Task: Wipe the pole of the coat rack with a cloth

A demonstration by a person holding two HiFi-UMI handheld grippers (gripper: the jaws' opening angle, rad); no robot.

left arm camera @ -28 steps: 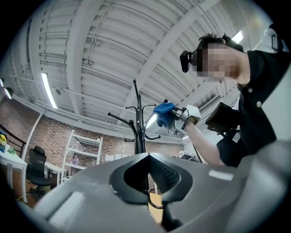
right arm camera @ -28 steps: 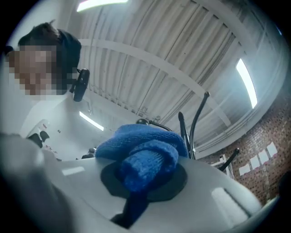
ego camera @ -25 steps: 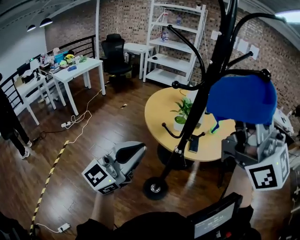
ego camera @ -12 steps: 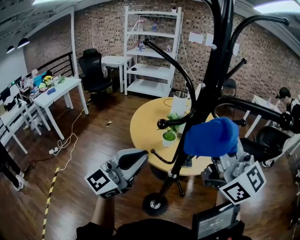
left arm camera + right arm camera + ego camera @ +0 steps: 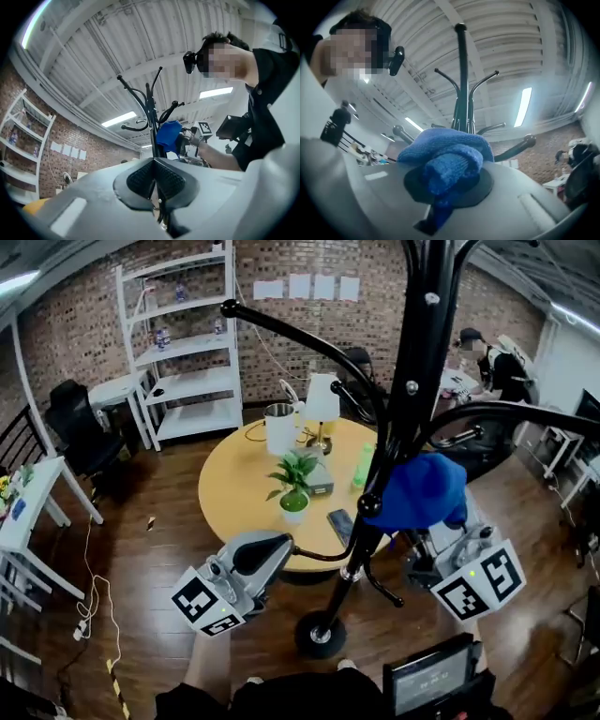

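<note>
The black coat rack pole (image 5: 412, 390) rises from its round base (image 5: 319, 635) through the middle of the head view. My right gripper (image 5: 433, 532) is shut on a blue cloth (image 5: 418, 491), which lies against the right side of the pole just below a curved hook arm. In the right gripper view the cloth (image 5: 447, 157) bulges out of the closed jaws, with the pole (image 5: 462, 84) straight behind it. My left gripper (image 5: 265, 550) hangs left of the pole at lower height, shut and empty; its pads (image 5: 140, 178) meet, and the rack (image 5: 151, 122) and cloth (image 5: 168, 135) show beyond.
A round yellow table (image 5: 230, 498) behind the rack carries a potted plant (image 5: 294, 486), a kettle (image 5: 279, 428), a lamp and a phone (image 5: 340, 525). Curved hook arms (image 5: 309, 334) stick out of the pole. White shelving (image 5: 183, 352) stands at the back; a person (image 5: 487, 362) sits far right.
My right gripper has come down with the blue cloth, from the upper hooks to lower on the pole. The head view has swung round the rack. The left gripper stays about where it was.
</note>
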